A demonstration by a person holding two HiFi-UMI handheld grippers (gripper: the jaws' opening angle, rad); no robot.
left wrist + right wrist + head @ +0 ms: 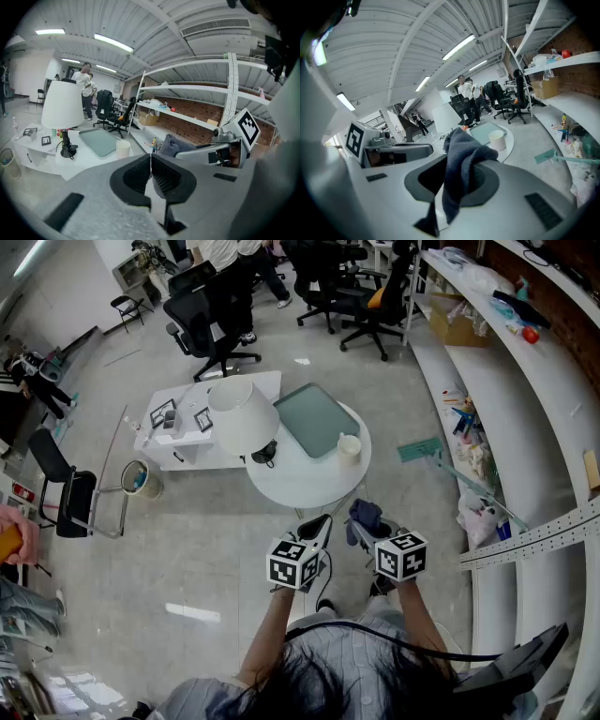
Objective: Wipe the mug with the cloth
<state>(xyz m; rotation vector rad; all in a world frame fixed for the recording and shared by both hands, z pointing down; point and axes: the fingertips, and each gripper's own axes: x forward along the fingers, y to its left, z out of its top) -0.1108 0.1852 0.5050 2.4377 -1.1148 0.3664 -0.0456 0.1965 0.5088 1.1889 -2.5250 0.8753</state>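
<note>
A cream mug [349, 446] stands on the round white table [300, 484], beside a grey-green tray [314, 418]; it also shows in the left gripper view as the mug [123, 149] and in the right gripper view as the mug [496, 139]. My right gripper [361, 521] is shut on a dark blue-grey cloth [461, 173], which bunches up between its jaws; the cloth [366, 515] hangs short of the table's near edge. My left gripper [319, 524] is held beside it, shut with nothing between its pads [161, 176].
A white-shaded lamp [242, 418] stands on the table's left side. A low white side table [187, 451] with small items adjoins it. Office chairs [211, 320] and people stand farther back. Long white shelves [506, 409] run along the right.
</note>
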